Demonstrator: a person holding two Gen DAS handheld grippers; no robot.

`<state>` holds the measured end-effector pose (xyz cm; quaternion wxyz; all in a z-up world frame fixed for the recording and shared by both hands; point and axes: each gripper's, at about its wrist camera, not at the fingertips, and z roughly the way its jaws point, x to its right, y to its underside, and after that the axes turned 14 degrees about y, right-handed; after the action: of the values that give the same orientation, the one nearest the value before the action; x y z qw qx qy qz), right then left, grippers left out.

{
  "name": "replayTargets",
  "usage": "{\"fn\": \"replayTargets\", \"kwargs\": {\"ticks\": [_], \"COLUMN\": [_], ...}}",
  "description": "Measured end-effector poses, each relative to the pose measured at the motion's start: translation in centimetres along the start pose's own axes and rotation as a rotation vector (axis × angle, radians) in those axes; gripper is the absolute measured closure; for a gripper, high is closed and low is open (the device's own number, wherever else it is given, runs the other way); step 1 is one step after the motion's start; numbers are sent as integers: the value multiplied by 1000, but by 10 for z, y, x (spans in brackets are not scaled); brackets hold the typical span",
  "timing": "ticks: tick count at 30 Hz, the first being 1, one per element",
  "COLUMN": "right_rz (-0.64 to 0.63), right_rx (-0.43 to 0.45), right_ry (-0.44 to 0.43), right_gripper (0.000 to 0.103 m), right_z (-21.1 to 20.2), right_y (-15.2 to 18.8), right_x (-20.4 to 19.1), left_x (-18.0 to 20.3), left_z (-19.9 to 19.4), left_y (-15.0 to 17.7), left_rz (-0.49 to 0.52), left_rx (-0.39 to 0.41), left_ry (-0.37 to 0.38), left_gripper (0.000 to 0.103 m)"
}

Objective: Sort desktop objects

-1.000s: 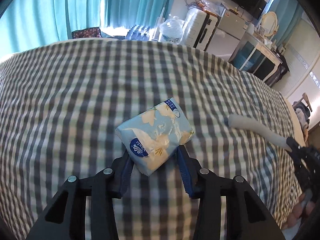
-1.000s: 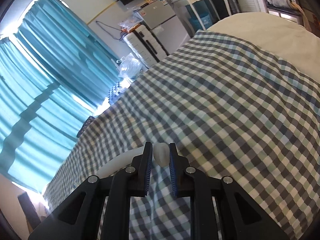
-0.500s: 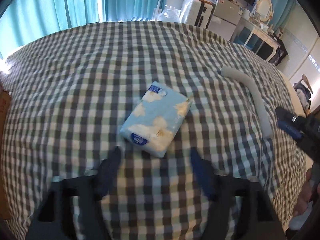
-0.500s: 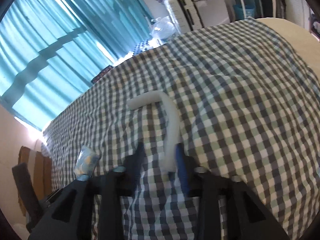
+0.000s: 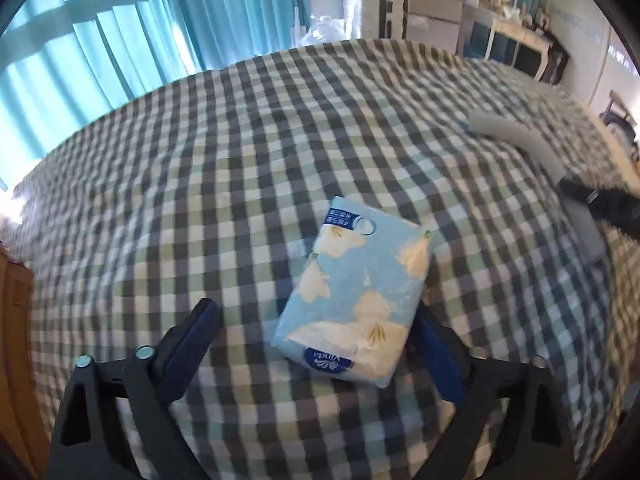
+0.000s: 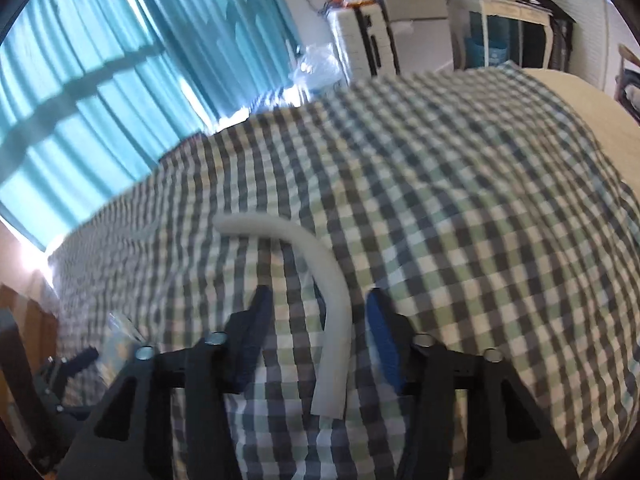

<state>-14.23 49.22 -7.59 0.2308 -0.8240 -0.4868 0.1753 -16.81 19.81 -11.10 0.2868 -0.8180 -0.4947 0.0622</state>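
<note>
One tissue pack (image 5: 356, 300), one foam tube (image 6: 324, 292)

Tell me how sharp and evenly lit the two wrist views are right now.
Left wrist: tissue pack fairly sharp, checked cloth smeared toward the edges, foam tube blurred. Right wrist: motion blur throughout, foam tube softened. Both: fisheye bulge, bright backlit curtains.

A home bedroom: checked bedspread (image 5: 280, 152), teal curtains (image 5: 120, 40), suitcase (image 5: 372, 16).
</note>
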Motion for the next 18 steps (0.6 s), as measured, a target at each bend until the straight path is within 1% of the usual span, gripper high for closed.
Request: {"fn": "replayTargets", "kwargs": {"ticks": [1,2,3,5,7,9,12,15,18], "right_rz": [-23,-36,-35,2,4,4,4,1,4], "right_rx": [-20,-11,-2,-1,27,60,113,162,192], "right_ry": [31,60,78,69,85,71,26,-59,-139], "right_gripper": [81,92,94,94,94,94,94,94,94], "right_z": [8,10,8,2,-12,-30,-61,-96,-125], "right_y": [3,6,5,3,1,0,-5,-9,-1], "right_x": [-4,-4,-3,5,8,5,-8,-25,-40], "left_x": [1,3,3,3,1,-2,-6,-15,-27], "left_z": [-2,-5,-7,-15,-26,-43,-70,-110,-148], "left_y": [1,2,3,6,7,7,2,3,0], "left_rz": [5,17,25,38,27,0,-27,-35,-58], "left_rx": [10,13,11,9,17,35,56,87,128], "left_ry": [9,5,2,3,15,25,36,30,34], "left_gripper": [47,47,48,48,48,48,48,48,48]}}
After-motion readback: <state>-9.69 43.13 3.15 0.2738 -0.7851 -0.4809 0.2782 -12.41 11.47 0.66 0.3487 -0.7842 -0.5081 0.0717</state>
